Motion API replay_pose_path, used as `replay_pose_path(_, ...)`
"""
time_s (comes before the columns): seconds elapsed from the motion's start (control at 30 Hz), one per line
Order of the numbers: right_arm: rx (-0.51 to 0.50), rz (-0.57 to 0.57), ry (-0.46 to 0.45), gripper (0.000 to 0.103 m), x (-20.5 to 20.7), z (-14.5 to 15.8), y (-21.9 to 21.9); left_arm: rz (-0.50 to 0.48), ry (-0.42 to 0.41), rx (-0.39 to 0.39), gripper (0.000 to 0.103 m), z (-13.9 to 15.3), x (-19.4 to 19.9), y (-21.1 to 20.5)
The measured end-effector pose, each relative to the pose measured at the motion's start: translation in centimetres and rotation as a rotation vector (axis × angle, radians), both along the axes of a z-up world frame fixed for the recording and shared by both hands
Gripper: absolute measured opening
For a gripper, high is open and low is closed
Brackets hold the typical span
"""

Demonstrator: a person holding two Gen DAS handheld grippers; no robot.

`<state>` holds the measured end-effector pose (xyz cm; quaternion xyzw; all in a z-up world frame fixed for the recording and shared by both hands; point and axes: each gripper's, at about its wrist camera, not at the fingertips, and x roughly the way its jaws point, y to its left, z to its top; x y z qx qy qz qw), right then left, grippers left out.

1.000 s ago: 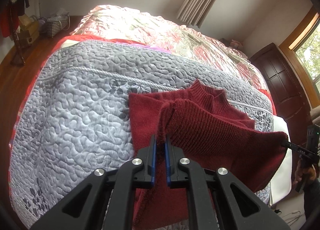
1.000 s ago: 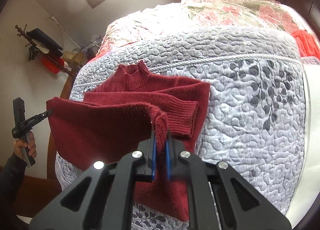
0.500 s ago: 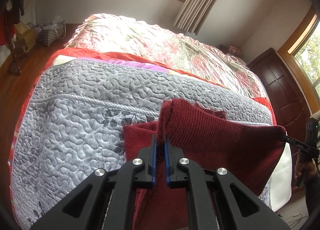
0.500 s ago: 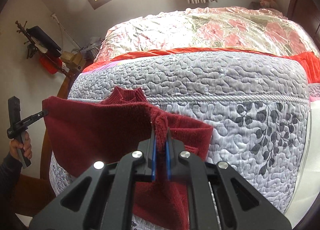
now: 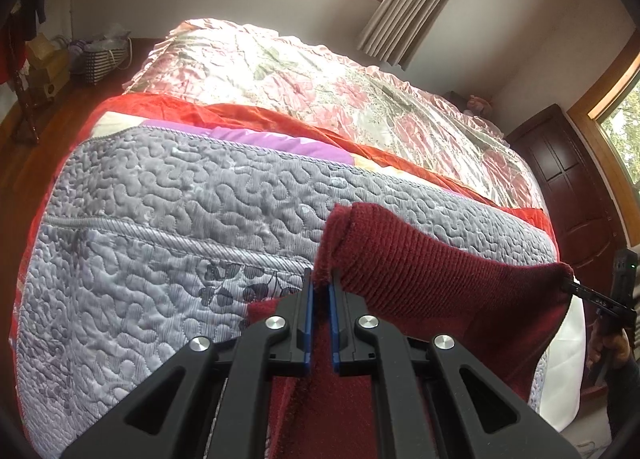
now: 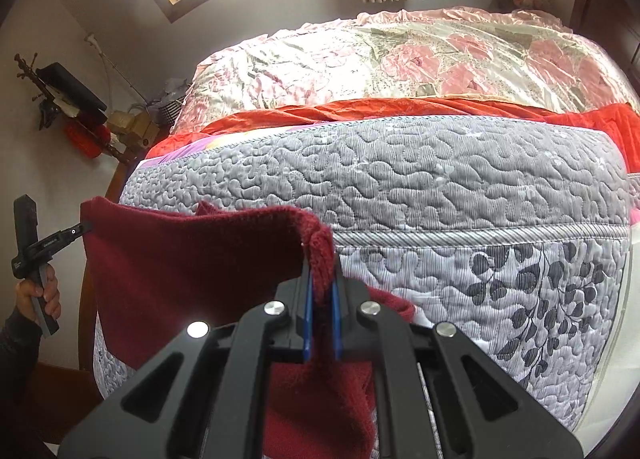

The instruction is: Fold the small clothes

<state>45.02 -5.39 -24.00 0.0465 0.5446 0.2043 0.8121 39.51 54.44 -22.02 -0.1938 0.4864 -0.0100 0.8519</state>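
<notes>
dark red knit, a small sweater [image 5: 440, 283], hangs stretched between our two grippers above the near edge of the bed, w/ the grey quilt [image 5: 168, 227] under it. our left gripper [image 5: 319, 299] is clamped on one corner of the lifted edge, our right gripper [image 6: 320, 291] is pinching the other corner. the held edge runs left-right across us, taut, so the long axis lies crosswise, and the rest drops down toward the quilt below the fingers. each corner sits right in its own gripper, neither arm nearer. the quilt stretches away fwd of both grippers, so we judge the next move is carrying the edge fwd and laying it down flat. fabric looks thick, ribbed near the left corner, fuzzy and bunched near the right. lower part touches the quilt, we think; can't tell how much.
</notes>
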Motion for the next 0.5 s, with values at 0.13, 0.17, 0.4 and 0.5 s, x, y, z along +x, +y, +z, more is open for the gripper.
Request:
replay_pose_path(0.13, -0.007, -0.007, 0.015, 0.006, 1.3, -1.1, 0.0, -0.011, 0.016, 0.008, 0.006, -1.0, 1.7, 0.0)
replay_pose_path(0.17, -0.009, -0.008, 0.019, 0.006, 1.5, -1.5, 0.1, -0.012, 0.020, 0.009, 0.006, -1.3, 2.1, 0.0)
replay_pose_path(0.4, -0.019, -0.013, 0.040, 0.006, 3.0, -3.5, 0.3, -0.014, 0.048, 0.006, 0.006, -3.5, 3.8, 0.5)
replay_pose_path(0.5, -0.017, -0.018, 0.043, 0.006, 3.5, -4.2, 0.0, -0.016, 0.053, 0.004, 0.006, -4.2, 4.5, 0.7)
